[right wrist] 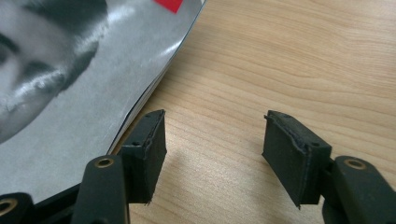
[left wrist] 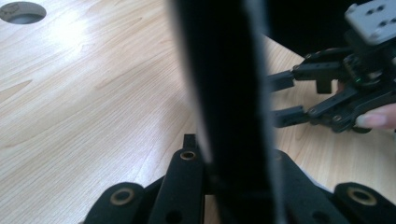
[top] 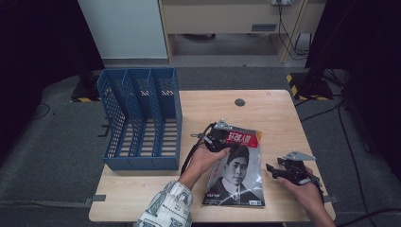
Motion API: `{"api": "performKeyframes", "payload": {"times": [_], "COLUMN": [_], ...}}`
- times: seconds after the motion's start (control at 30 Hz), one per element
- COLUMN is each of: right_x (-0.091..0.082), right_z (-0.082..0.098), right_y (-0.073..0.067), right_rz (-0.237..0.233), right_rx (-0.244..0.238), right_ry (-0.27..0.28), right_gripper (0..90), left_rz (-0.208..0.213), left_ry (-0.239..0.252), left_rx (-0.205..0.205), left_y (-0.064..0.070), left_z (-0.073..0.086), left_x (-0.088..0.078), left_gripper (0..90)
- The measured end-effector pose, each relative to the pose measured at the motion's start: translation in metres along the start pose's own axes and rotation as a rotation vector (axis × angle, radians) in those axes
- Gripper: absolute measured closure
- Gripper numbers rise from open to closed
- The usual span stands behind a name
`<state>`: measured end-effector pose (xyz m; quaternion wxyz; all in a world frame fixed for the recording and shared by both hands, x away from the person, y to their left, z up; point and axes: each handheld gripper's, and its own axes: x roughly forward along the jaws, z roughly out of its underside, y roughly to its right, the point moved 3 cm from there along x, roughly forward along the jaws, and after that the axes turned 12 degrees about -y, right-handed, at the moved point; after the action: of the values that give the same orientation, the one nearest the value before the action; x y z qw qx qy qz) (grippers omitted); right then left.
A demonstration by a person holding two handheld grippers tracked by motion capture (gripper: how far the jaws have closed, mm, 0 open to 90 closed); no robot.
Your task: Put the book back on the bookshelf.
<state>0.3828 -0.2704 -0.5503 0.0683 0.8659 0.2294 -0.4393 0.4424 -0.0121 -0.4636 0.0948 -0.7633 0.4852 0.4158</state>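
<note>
The magazine (top: 237,170) lies on the tabletop (top: 142,189), right of the blue file rack (top: 142,118). The left hand-held gripper (top: 218,138) is clamped on its top edge; the right hand-held gripper (right wrist: 212,154) waits beside it, jaws apart and empty. Lifting it toward a rack slot looks next, probably needing support along the loose side.
</note>
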Motion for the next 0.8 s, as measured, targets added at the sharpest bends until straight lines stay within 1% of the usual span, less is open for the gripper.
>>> {"api": "performKeyframes", "payload": {"times": [0.13, 0.27, 0.3, 0.37, 0.43, 0.47, 0.57, 0.67, 0.8], "right_x": [0.005, 0.005, 0.006, 0.007, 0.008, 0.008, 0.008, 0.009, 0.009], "right_z": [0.001, 0.000, 0.000, 0.000, 0.001, 0.000, 0.000, 0.001, 0.000], "right_y": [-0.002, -0.004, -0.003, -0.005, -0.005, -0.006, -0.006, -0.006, -0.006], "right_rz": [0.013, 0.016, 0.022, 0.031, 0.042, 0.049, 0.049, 0.053, 0.052], "right_rx": [-0.015, -0.021, -0.030, -0.032, -0.052, -0.054, -0.053, -0.064, -0.063], "right_ry": [-0.016, -0.016, -0.016, -0.015, -0.013, -0.008, -0.009, -0.014, -0.017], "right_gripper": [37.7, 37.6, 37.4, 36.3, 35.8, 35.7, 34.5, 31.4, 30.9], "left_rz": [0.001, 0.012, 0.007, -0.001, -0.005, -0.006, -0.005, -0.012, -0.018], "left_ry": [0.026, 0.052, 0.061, 0.074, 0.084, 0.090, 0.111, 0.115, 0.130], "left_rx": [-0.007, -0.028, -0.026, -0.015, -0.014, -0.012, -0.022, -0.020, -0.018], "left_y": [0.001, 0.001, 0.003, 0.005, 0.006, 0.007, 0.007, 0.007, 0.009], "left_z": [-0.001, -0.003, -0.004, -0.007, -0.010, -0.012, -0.017, -0.022, -0.029], "left_x": [-0.005, -0.012, -0.015, -0.022, -0.027, -0.030, -0.036, -0.040, -0.045], "left_gripper": [85.6, 85.7, 85.8, 85.9, 86.1, 86.1, 86.3, 86.3, 86.4]}}
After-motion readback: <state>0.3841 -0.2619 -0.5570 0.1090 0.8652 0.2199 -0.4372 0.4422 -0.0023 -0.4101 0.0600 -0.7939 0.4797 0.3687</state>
